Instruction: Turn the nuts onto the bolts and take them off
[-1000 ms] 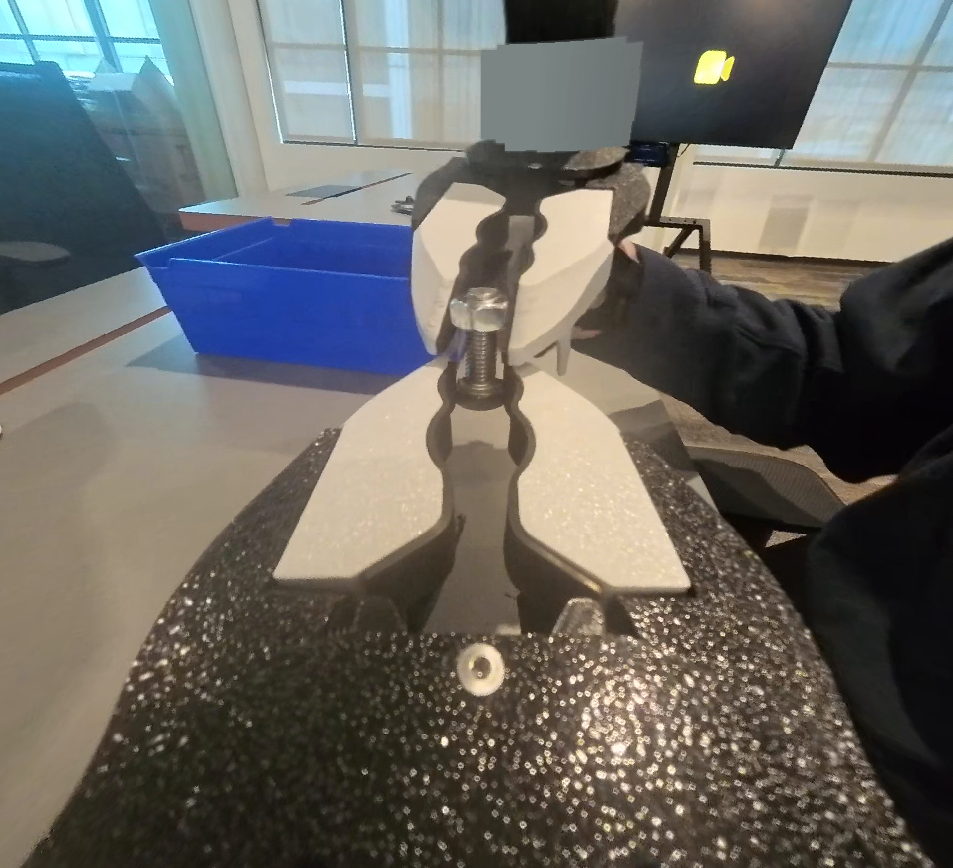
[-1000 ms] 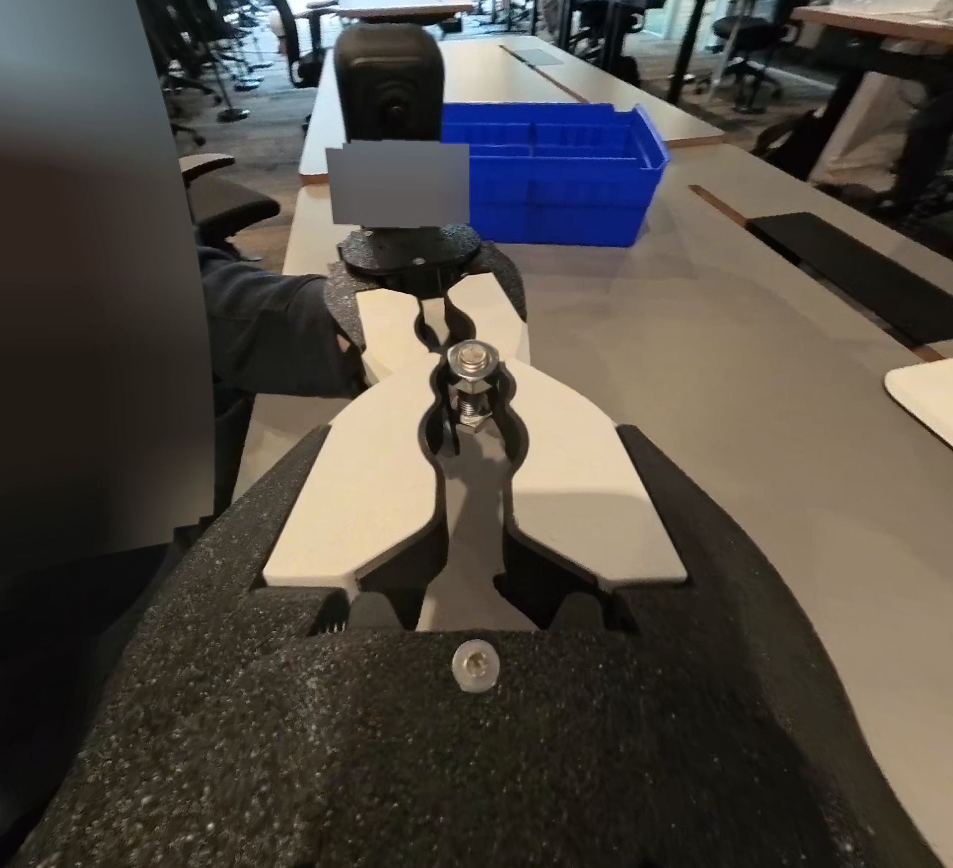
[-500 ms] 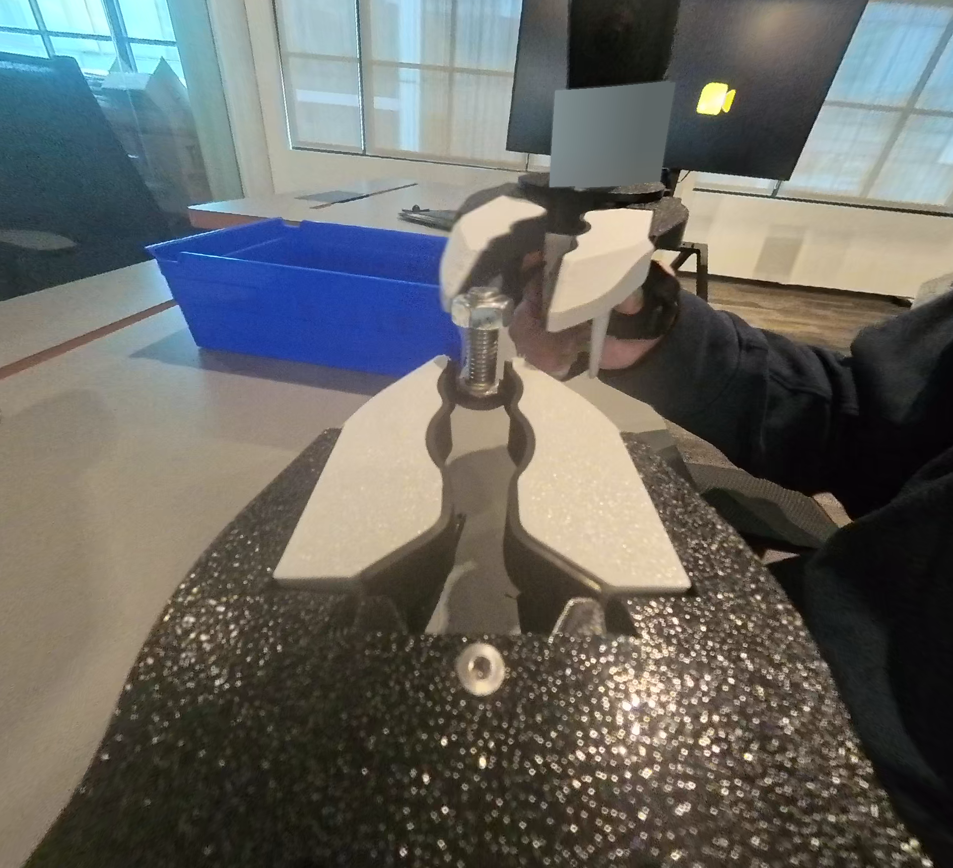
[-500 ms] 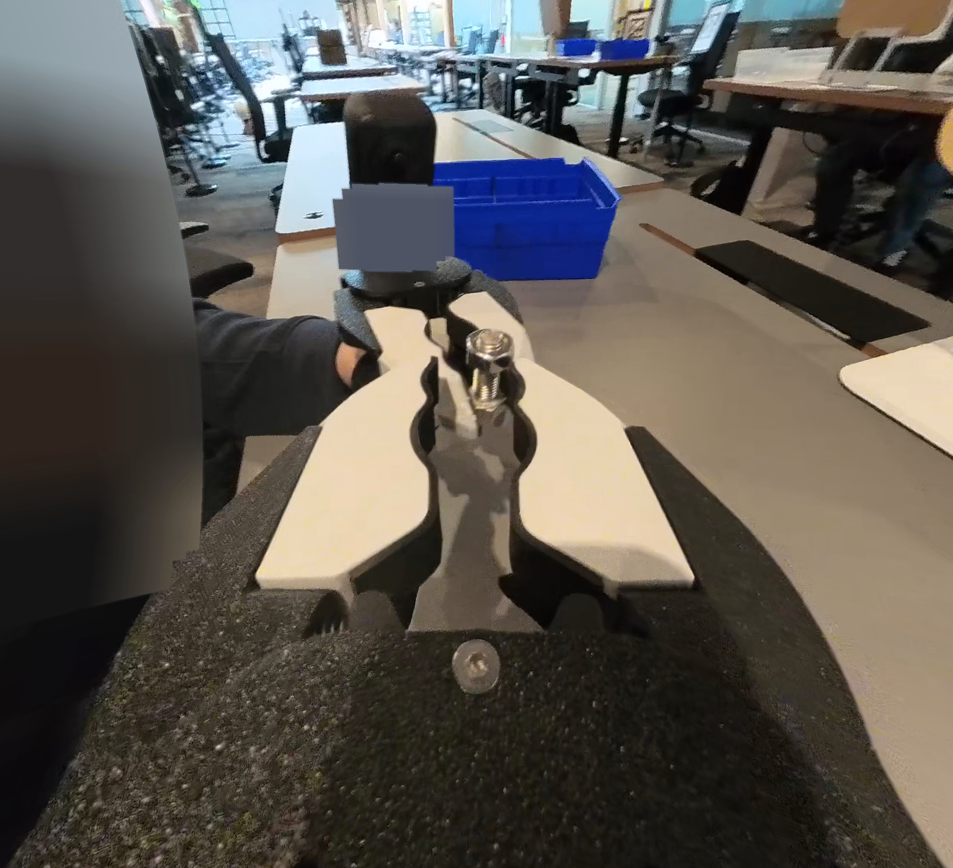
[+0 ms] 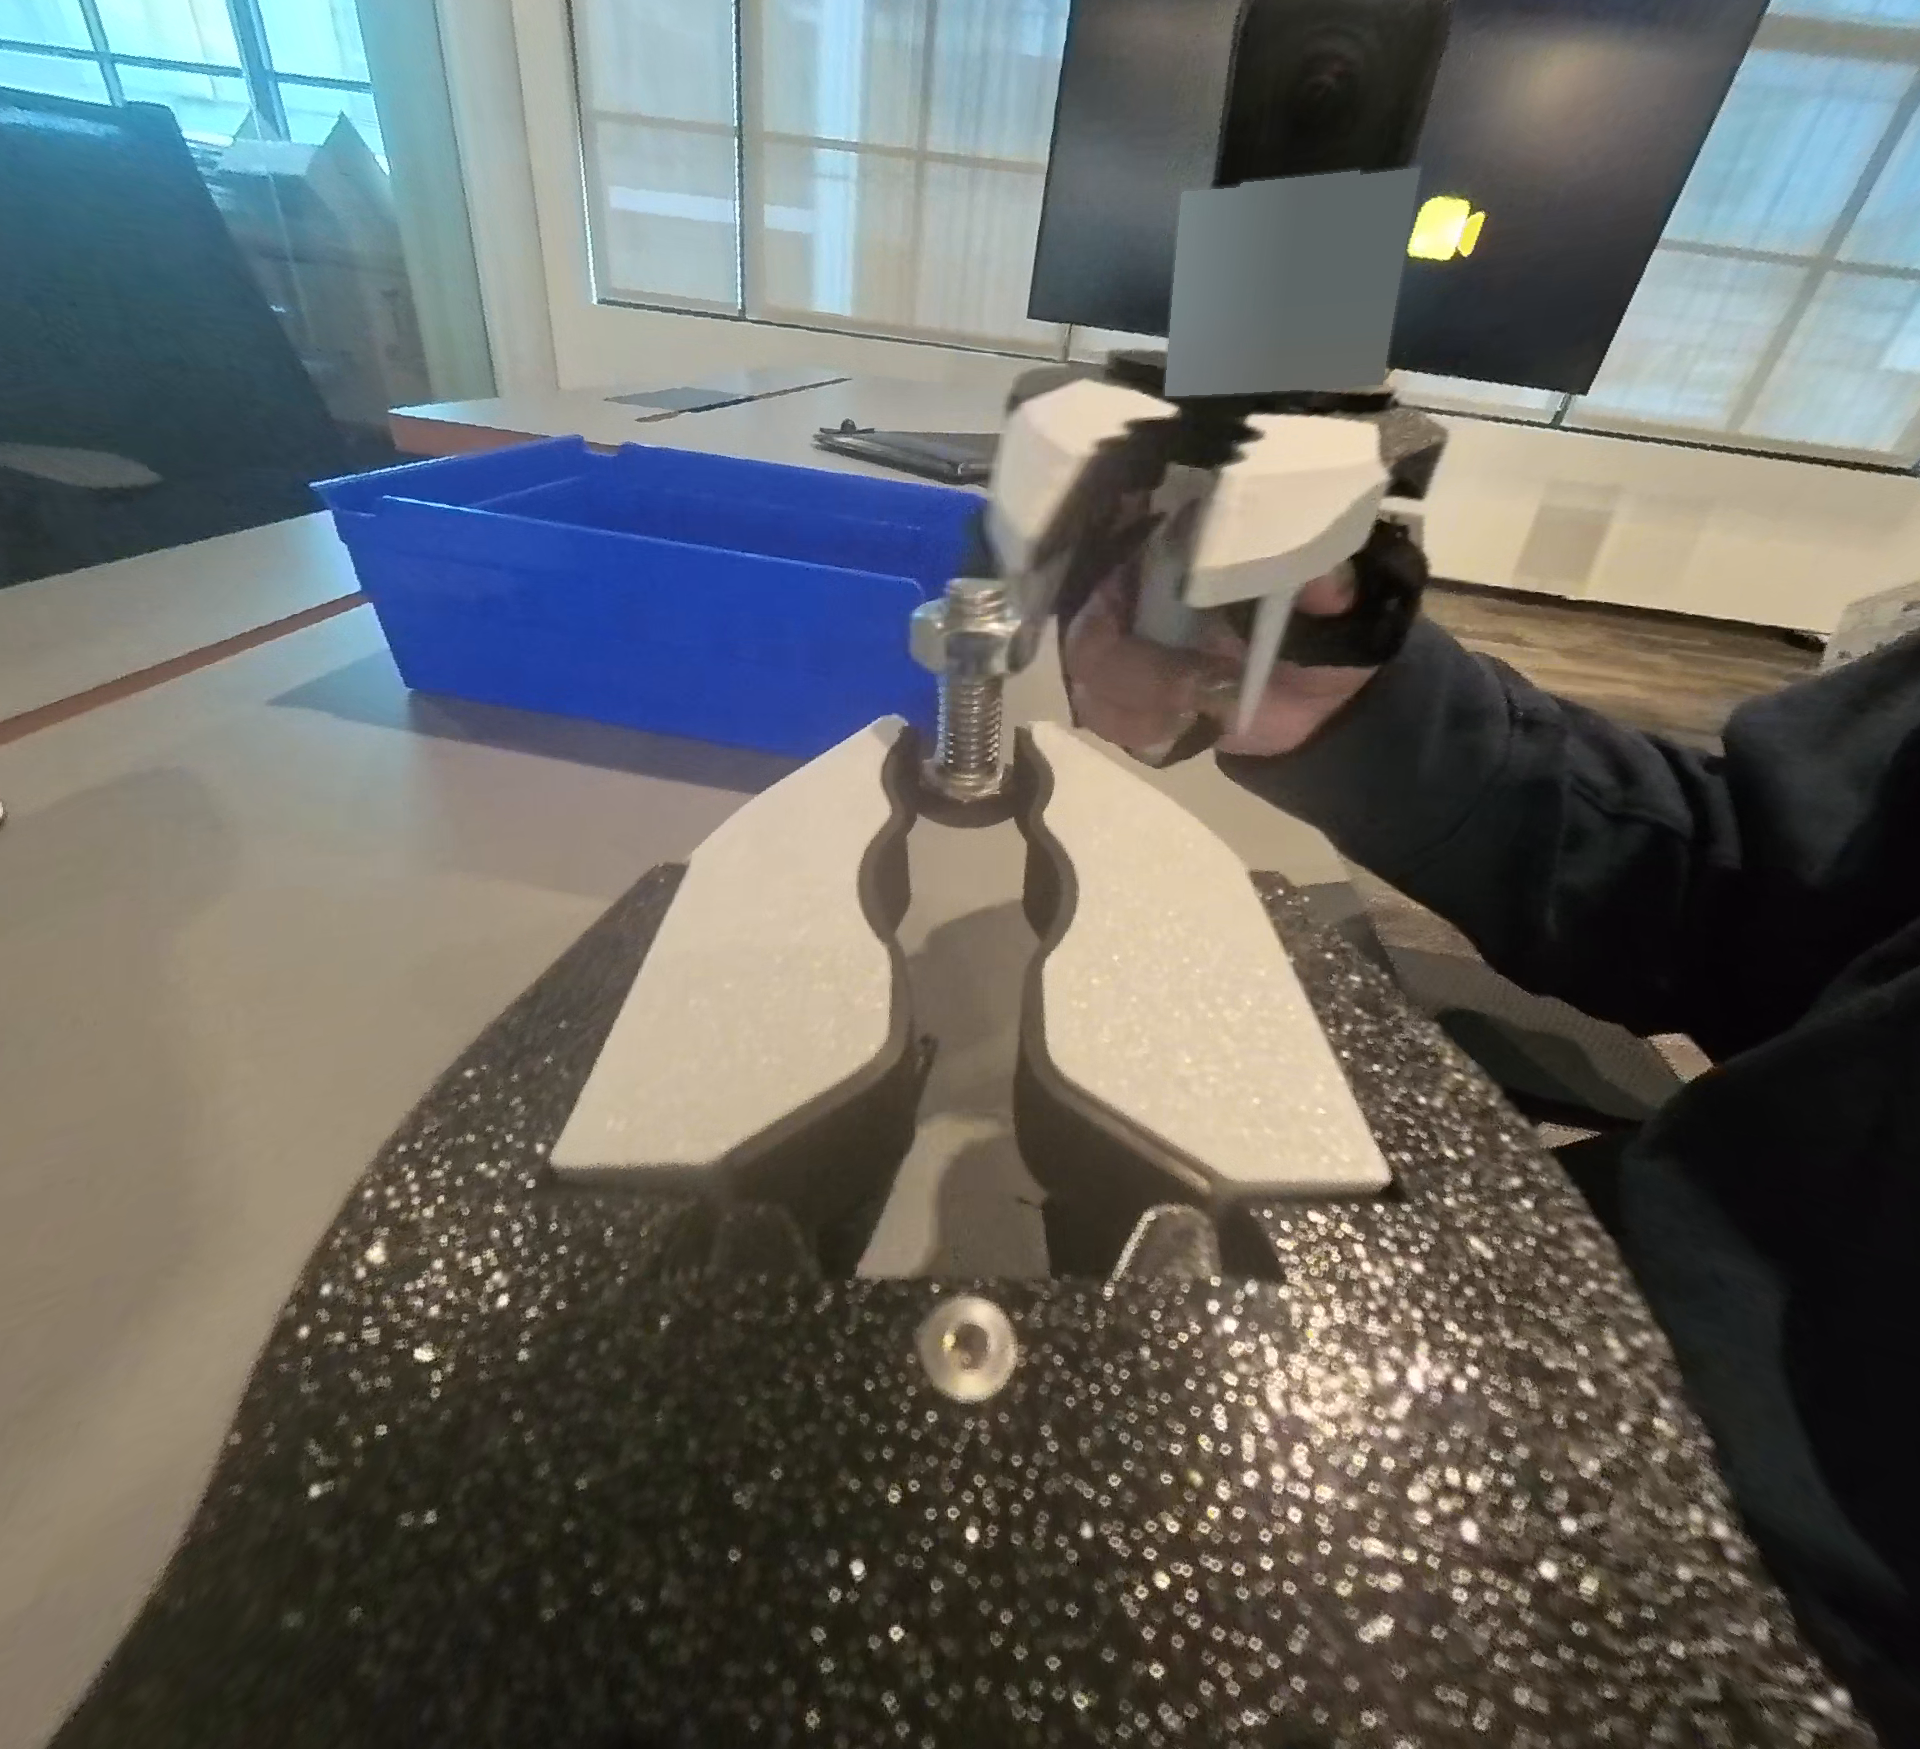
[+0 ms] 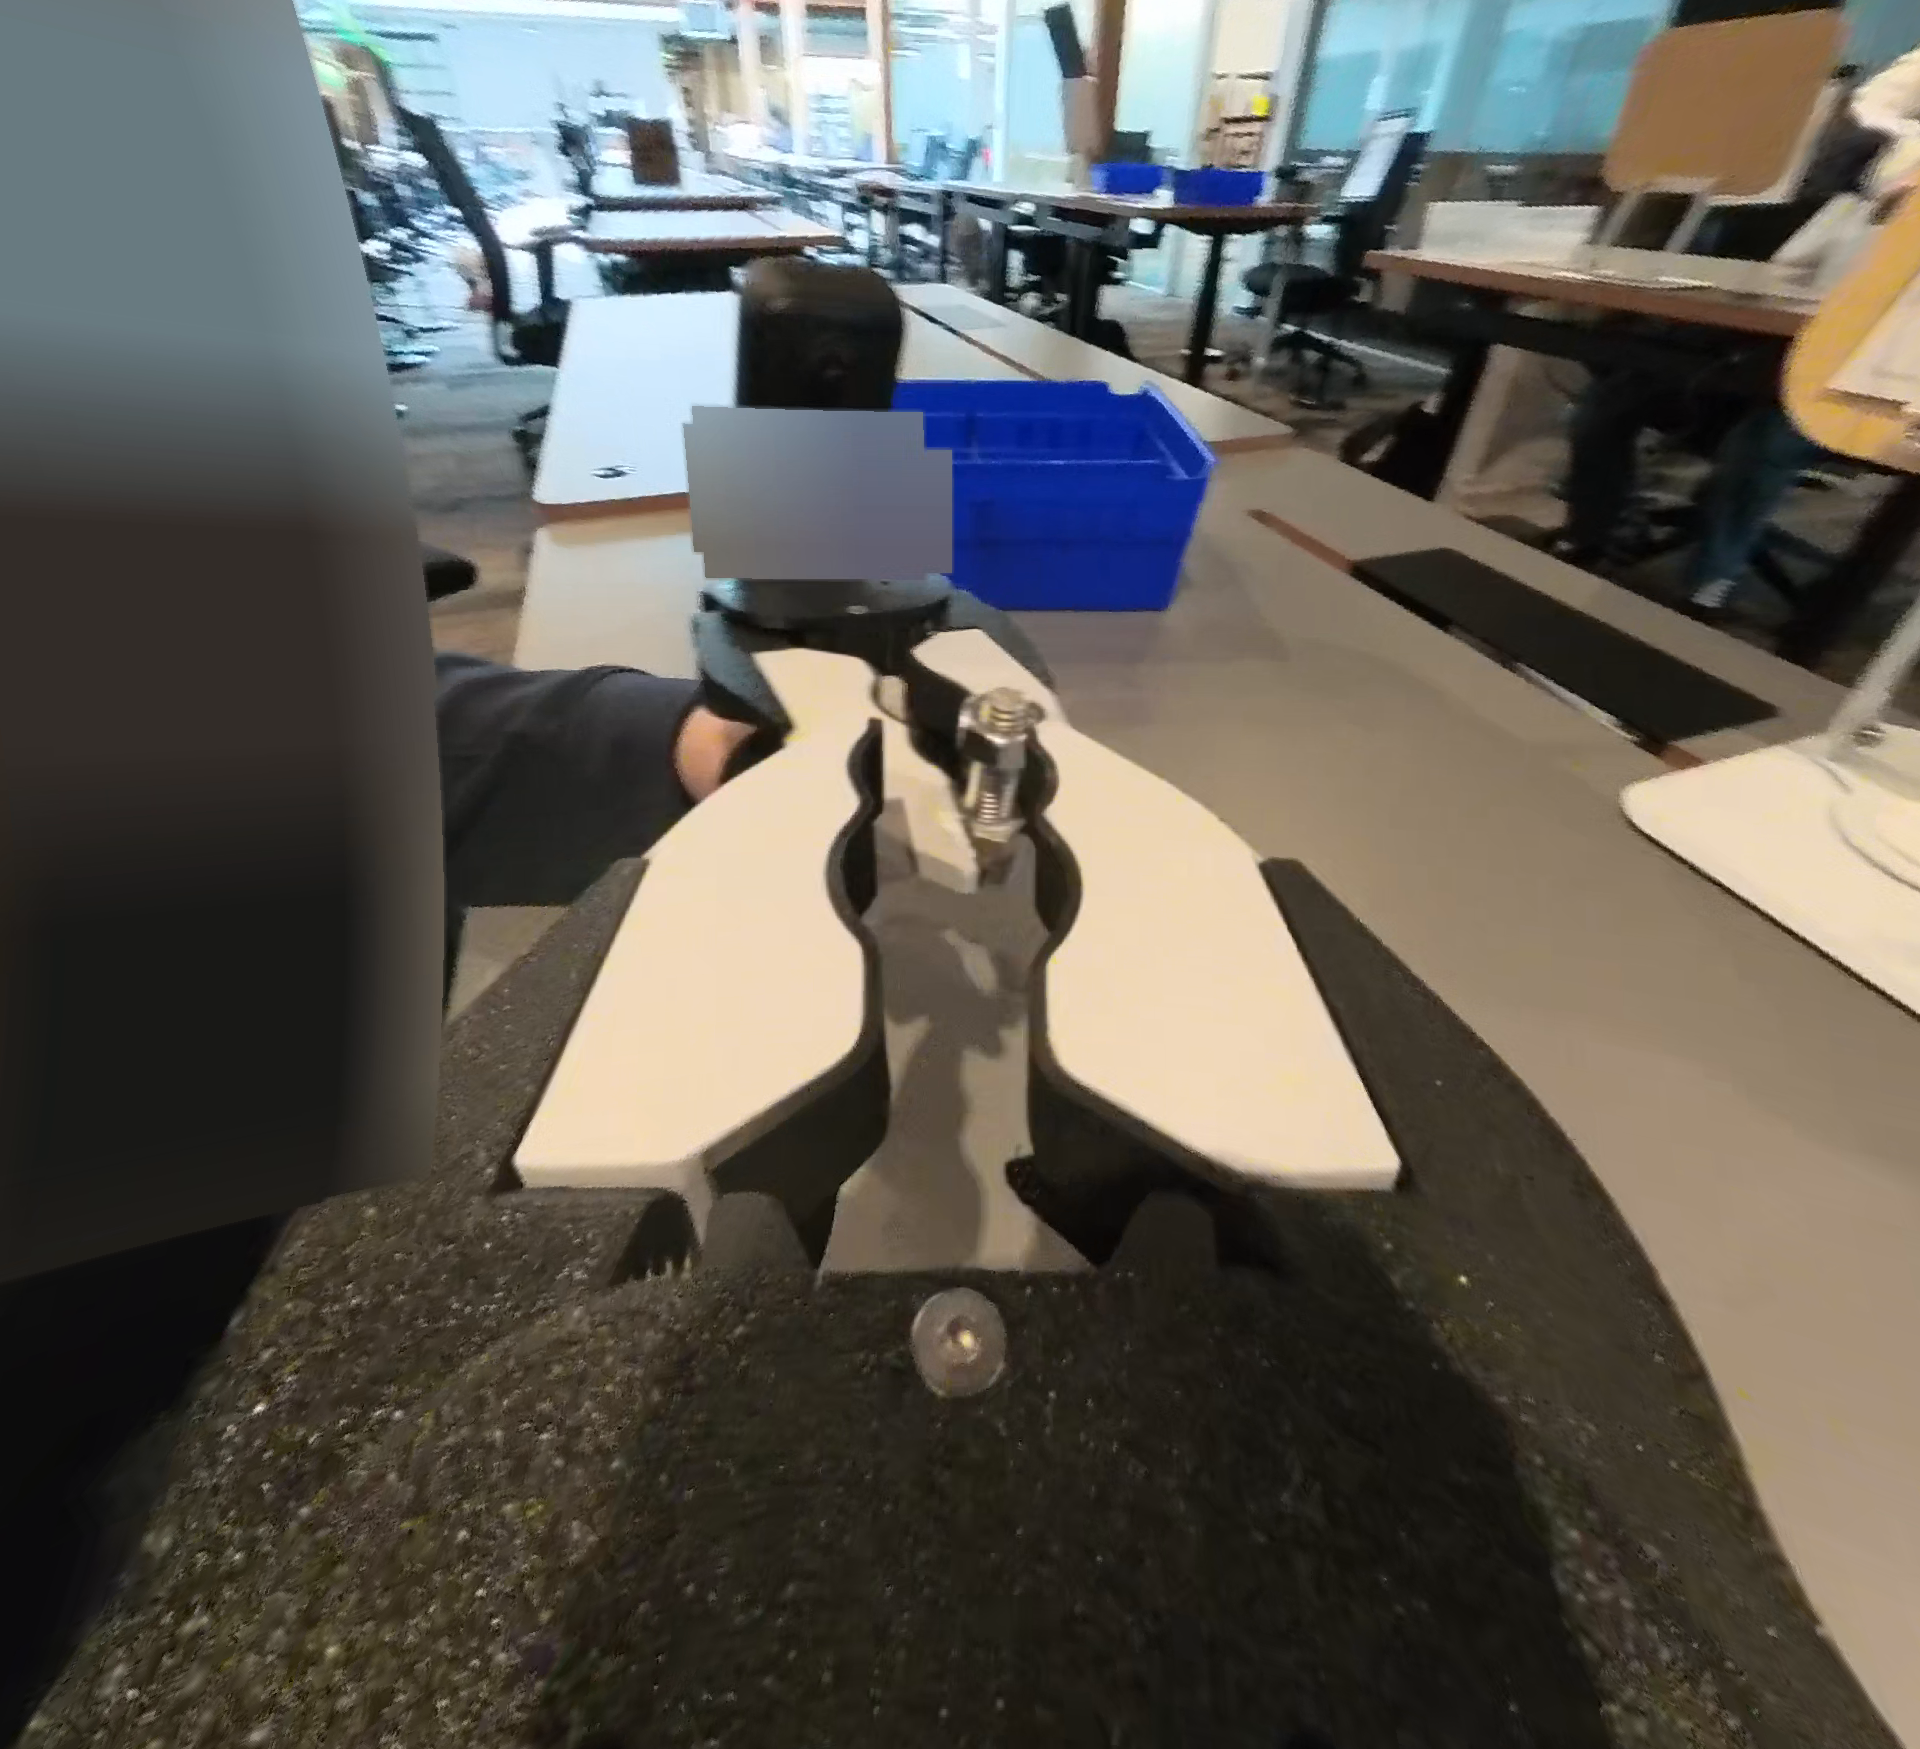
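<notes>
The left gripper [image 5: 961, 743] was clamped on the upright bolt [image 5: 964, 723], nut [image 5: 961, 641] near its top; the right gripper [image 6: 961, 764], fingers apart, stood beside it.

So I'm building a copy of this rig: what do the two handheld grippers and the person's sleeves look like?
Both the left gripper and right gripper have speckled black bodies, flat white fingers with wavy black inner edges, and a silver screw. Each carries a black camera on top. The sleeves are dark.

Grey tabletop [image 5: 260, 920], tall gridded windows [image 5: 852, 68] bright with daylight, rows of desks [image 6: 1091, 208] and office chairs [image 6: 468, 234]
</notes>
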{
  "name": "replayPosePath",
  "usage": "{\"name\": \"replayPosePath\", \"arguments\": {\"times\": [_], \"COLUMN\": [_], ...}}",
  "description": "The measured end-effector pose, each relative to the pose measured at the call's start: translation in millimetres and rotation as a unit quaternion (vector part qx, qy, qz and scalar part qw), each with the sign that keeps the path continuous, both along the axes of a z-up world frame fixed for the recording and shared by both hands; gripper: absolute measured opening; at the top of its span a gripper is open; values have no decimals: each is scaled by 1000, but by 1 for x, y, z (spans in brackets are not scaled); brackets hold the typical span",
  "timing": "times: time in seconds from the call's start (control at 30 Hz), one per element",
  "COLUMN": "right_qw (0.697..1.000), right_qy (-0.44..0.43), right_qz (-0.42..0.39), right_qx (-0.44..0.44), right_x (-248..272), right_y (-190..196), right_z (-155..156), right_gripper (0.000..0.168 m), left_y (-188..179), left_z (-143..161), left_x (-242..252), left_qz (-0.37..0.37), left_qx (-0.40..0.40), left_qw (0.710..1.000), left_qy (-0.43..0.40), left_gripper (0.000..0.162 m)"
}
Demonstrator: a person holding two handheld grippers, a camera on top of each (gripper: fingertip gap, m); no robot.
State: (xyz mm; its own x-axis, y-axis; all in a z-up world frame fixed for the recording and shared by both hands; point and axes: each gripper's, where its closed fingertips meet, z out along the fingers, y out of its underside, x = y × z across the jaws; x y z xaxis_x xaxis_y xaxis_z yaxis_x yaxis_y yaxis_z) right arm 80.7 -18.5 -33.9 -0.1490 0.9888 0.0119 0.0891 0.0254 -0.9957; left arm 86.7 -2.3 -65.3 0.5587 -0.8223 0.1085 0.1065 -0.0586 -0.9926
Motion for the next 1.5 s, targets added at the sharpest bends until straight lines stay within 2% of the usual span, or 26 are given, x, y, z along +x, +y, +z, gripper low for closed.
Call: {"name": "replayPosePath", "arguments": {"times": [0.07, 0.1, 0.17, 0.2, 0.27, 0.33, 0.37, 0.43, 0.47, 0.5, 0.57, 0.63, 0.67, 0.77, 0.83, 1.07, 1.17, 1.3, 1.4, 1.5], "right_qw": [1000, 1000, 998, 998, 1000, 1000, 1000, 1000, 998, 998, 999, 999, 998, 998, 996, 996, 995, 989, 971, 947], "right_qy": [-9, -16, -16, -7, 4, -4, -9, -19, -23, -13, 0, -11, -23, -50, -66, -68, -55, -28, -17, -43], "right_qz": [-8, 8, 66, 68, 30, -11, -11, 16, 48, 64, 33, -33, -36, -16, -22, -17, -40, -111, -217, -309], "right_qx": [6, 4, 4, 3, 10, 18, 20, 14, 20, 18, 19, 31, 37, 41, 52, 63, 74, 92, 97, 77], "right_x": [-3, -4, 1, 2, 1, -2, -4, -5, -1, 1, 1, -4, -7, -14, -16, -16, -9, 21, 70, 123], "right_y": [1, -4, -22, -23, -11, 2, 2, -7, -16, -21, -12, 8, 8, 1, 2, 0, 9, 43, 99, 165], "right_z": [-4, -7, -7, -4, 0, -3, -5, -9, -9, -5, 0, -4, -8, -17, -21, -19, -16, 0, 18, 18], "right_gripper": [35, 31, 9, 9, 15, 30, 35, 34, 12, 6, 12, 31, 33, 28, 19, 19, 19, 19, 18, 19], "left_y": [0, 0, 2, 2, 2, 1, 1, 1, 1, 2, 2, 0, -1, -3, -4, -8, -8, 0, 10, 18], "left_z": [-1, -2, -3, -3, -2, -3, -3, -4, -5, -4, -3, -4, -5, -7, -7, -4, -1, -9, -13, -18], "left_x": [2, 2, 0, -2, -2, 0, 1, 1, 0, -1, -1, 3, 5, 9, 10, 11, 9, 5, -2, -9], "left_qz": [1, 2, 6, 6, 5, 3, 3, 3, 4, 5, 1, -3, -5, -7, -8, -24, -11, 27, 65, 102], "left_qx": [3, 2, -2, -4, -4, -1, 0, -1, -1, -4, -5, 0, 2, 6, 10, 13, 25, 27, 20, 17], "left_qw": [1000, 1000, 1000, 1000, 1000, 1000, 1000, 1000, 1000, 1000, 1000, 1000, 1000, 999, 999, 999, 999, 998, 996, 991], "left_qy": [8, 9, 6, 4, 1, 6, 9, 12, 11, 7, 4, 13, 18, 32, 35, 16, 16, 53, 66, 84], "left_gripper": [17, 17, 17, 17, 17, 17, 17, 17, 17, 17, 17, 17, 17, 17, 17, 17, 29, 34, 38, 39]}}
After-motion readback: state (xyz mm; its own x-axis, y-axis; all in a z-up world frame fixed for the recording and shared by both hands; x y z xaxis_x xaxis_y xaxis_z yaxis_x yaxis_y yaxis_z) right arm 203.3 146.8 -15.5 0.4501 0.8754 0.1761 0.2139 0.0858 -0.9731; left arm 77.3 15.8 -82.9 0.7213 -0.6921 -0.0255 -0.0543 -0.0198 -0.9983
